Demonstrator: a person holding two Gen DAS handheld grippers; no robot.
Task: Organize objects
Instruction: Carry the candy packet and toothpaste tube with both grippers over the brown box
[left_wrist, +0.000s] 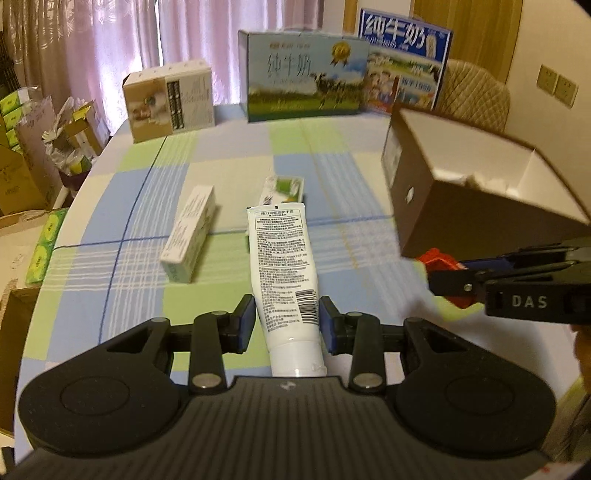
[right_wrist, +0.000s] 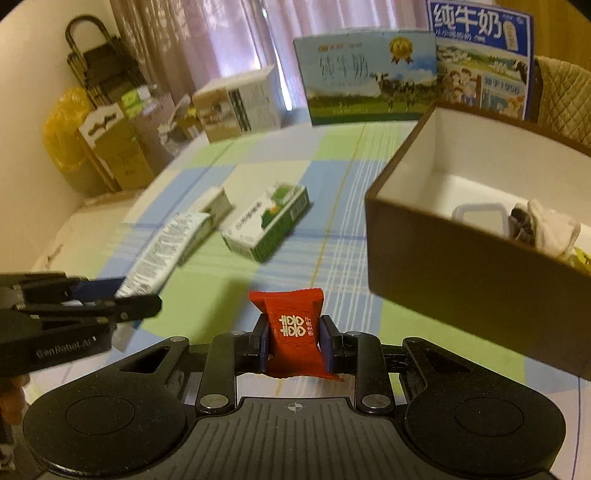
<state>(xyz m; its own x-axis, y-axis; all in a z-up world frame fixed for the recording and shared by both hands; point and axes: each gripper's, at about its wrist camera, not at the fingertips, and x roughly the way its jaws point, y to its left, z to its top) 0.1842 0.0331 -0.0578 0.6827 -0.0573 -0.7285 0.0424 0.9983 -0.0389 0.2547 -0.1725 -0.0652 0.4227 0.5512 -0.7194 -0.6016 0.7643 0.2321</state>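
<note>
Left wrist view is showing the left claw closing its blue pads on a white tube, gripping it near the cap end so the printed body is sticking out forward over the checked surface. The jaws are standing only as far apart as the tube's width, pressing both sides. Ahead on the surface a slim white carton and a green-and-white packet are lying loose, near each other but apart, likely waiting their turn. To the right an open brown box is sitting, seemingly the place where things are being gathered.

In the right wrist view the right claw is pinching a red sweet wrapper with white characters, jaws nearly closed and touching both its sides. The sweet is being held upright, above the surface and just beside the brown box's near wall, which suggests it is about to go in. Inside the box a white-framed item and a crumpled pale wrapper are lying already. Tall milk cartons are standing along the far edge, well apart from the work.
</note>
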